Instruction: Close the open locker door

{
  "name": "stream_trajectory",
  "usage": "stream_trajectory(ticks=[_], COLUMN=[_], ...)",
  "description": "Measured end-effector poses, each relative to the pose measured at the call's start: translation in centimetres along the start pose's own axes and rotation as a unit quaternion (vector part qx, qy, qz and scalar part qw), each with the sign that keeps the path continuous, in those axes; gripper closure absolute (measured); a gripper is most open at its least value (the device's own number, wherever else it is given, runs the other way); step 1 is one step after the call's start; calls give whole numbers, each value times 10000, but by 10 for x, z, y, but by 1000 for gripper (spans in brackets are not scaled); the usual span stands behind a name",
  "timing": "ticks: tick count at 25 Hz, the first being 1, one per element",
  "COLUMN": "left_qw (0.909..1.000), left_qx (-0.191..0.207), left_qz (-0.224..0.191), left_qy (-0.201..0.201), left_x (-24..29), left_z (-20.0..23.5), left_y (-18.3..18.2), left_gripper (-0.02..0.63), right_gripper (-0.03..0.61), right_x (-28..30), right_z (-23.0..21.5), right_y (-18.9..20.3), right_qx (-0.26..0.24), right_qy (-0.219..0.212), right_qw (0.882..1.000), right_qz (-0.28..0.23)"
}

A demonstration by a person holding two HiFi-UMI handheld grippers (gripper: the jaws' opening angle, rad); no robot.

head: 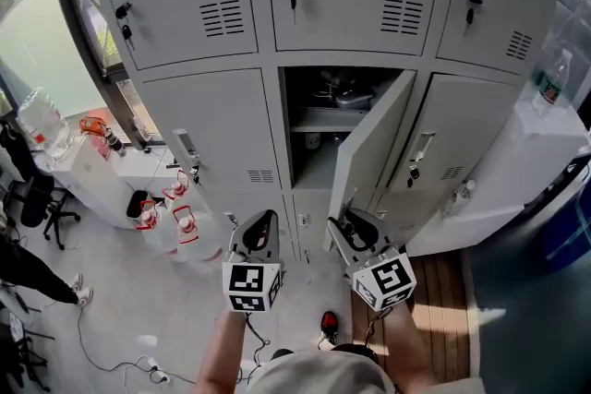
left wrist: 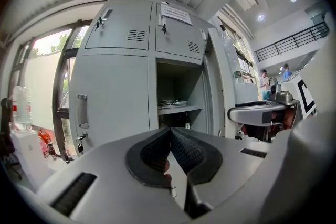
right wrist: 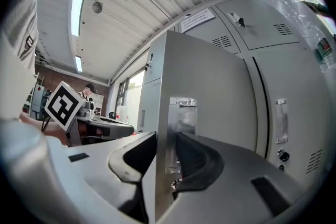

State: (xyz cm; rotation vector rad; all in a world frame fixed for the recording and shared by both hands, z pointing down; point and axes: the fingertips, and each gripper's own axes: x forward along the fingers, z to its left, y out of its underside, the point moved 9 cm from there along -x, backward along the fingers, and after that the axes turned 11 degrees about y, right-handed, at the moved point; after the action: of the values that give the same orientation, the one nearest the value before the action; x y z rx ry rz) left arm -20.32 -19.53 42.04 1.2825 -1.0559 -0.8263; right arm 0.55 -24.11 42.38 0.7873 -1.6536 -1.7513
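The open locker door [head: 374, 152] belongs to the middle compartment [head: 319, 125] and swings out to the right; a shelf with items shows inside. My right gripper [head: 349, 219] is at the door's lower free edge. In the right gripper view the door [right wrist: 210, 86] stands edge-on between the jaws of the right gripper [right wrist: 166, 136], one pad on each face, the right pad against the metal handle plate [right wrist: 181, 123]. My left gripper [head: 261, 221] hovers left of the door, shut and empty, its pads meeting at the tips [left wrist: 169, 131]. It faces the open compartment [left wrist: 176, 86].
Closed grey lockers surround the open one. Water bottles [head: 175, 217] stand on the floor at the left. A white cabinet [head: 526, 171] with a bottle [head: 551, 83] stands to the right. A red item [head: 329, 321] and cables lie by my feet. People [left wrist: 264, 81] stand far off.
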Motion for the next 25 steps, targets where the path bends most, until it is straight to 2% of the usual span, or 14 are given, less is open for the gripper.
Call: stream_trajectory(ticks=[8, 17, 25], left_qw=[9991, 9964, 9943], left_qx=[-97, -128, -100], left_qz=[35, 61, -18], left_qy=[-411, -837, -1060], left_x=[-2, -6, -4], left_z=[16, 31, 41], left_y=[3, 1, -7], left_gripper=[592, 592, 592], right_gripper=[457, 465, 472], right_x=[31, 65, 95], right_z=[5, 9, 10], right_y=[0, 0, 1], right_qx=[-36, 117, 176], right_qy=[-401, -519, -589], right_qw=[9992, 9986, 9981], right_qz=[-46, 39, 67])
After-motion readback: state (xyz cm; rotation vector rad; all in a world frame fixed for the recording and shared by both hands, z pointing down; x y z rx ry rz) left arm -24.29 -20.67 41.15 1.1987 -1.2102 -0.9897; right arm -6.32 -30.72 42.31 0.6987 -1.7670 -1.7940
